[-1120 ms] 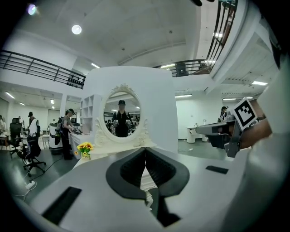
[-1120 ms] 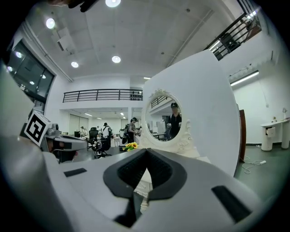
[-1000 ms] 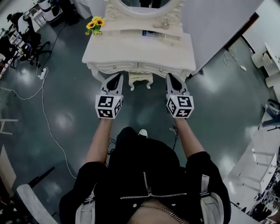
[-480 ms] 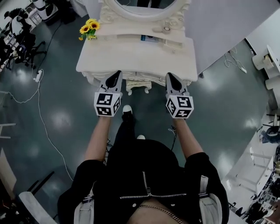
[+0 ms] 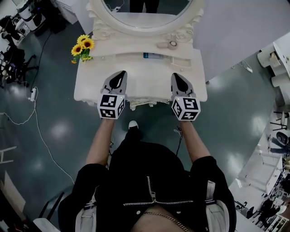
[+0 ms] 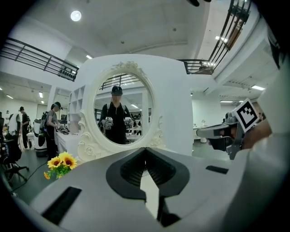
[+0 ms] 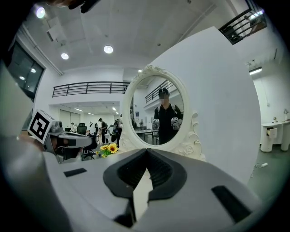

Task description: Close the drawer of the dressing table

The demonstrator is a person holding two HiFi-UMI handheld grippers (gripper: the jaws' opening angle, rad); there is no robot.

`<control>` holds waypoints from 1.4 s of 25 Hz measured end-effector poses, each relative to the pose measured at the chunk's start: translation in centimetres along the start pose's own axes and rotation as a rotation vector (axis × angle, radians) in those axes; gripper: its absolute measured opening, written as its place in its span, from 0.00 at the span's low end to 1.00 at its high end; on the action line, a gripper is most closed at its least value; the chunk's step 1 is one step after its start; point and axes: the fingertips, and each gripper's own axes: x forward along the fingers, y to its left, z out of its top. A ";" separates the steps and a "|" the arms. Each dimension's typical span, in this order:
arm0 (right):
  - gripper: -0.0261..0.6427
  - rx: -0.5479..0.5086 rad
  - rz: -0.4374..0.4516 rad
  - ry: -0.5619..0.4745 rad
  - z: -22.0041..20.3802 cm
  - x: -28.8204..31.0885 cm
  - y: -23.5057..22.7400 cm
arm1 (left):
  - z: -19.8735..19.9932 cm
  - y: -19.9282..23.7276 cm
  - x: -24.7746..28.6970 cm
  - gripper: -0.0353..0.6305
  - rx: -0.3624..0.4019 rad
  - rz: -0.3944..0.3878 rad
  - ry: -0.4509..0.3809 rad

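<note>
The cream dressing table [image 5: 140, 86] stands before me, its oval mirror [image 5: 146, 9] at the back. Its carved front edge [image 5: 136, 105] overhangs the drawer fronts, so the drawers are hidden from the head view. My left gripper [image 5: 118, 76] hovers over the left half of the tabletop, shut and empty. Over the right half my right gripper [image 5: 177, 78] is likewise shut with nothing in it. In the left gripper view the left gripper [image 6: 145, 149] points at the mirror [image 6: 121, 108]. The right gripper [image 7: 146, 150] also faces the mirror [image 7: 158, 111].
A sunflower bunch [image 5: 80, 47] sits at the table's back left corner. A blue box [image 5: 153, 55] and a small round item [image 5: 172, 44] lie on the raised shelf. A white cable [image 5: 36, 131] runs over the floor at left. A grey wall [image 5: 235, 31] is at right.
The person has stepped up to the table. Both grippers have moved forward, from in front of the drawer fronts to above the tabletop. The drawer fronts have gone out of sight.
</note>
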 end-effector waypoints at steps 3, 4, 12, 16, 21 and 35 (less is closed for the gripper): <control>0.05 -0.006 -0.012 -0.003 0.8 3.5 -0.4 | 0.5 2.7 2.9 0.09 0.006 -0.016 -0.002; 0.05 -0.004 -0.016 -0.004 1.0 4.4 -0.5 | 0.7 3.3 3.7 0.09 0.007 -0.021 -0.002; 0.05 0.005 -0.004 -0.015 1.6 8.3 -2.0 | 1.2 5.3 8.3 0.09 0.001 -0.045 0.013; 0.05 -0.006 -0.011 -0.030 2.3 9.2 -3.6 | 1.4 5.3 9.9 0.09 -0.009 -0.038 0.017; 0.13 -0.006 -0.005 -0.029 2.4 9.9 -5.3 | 1.6 4.8 11.3 0.09 -0.014 -0.034 0.019; 0.26 0.072 -0.089 0.133 -5.3 9.0 -11.3 | -0.5 2.6 13.0 0.09 -0.027 -0.050 0.076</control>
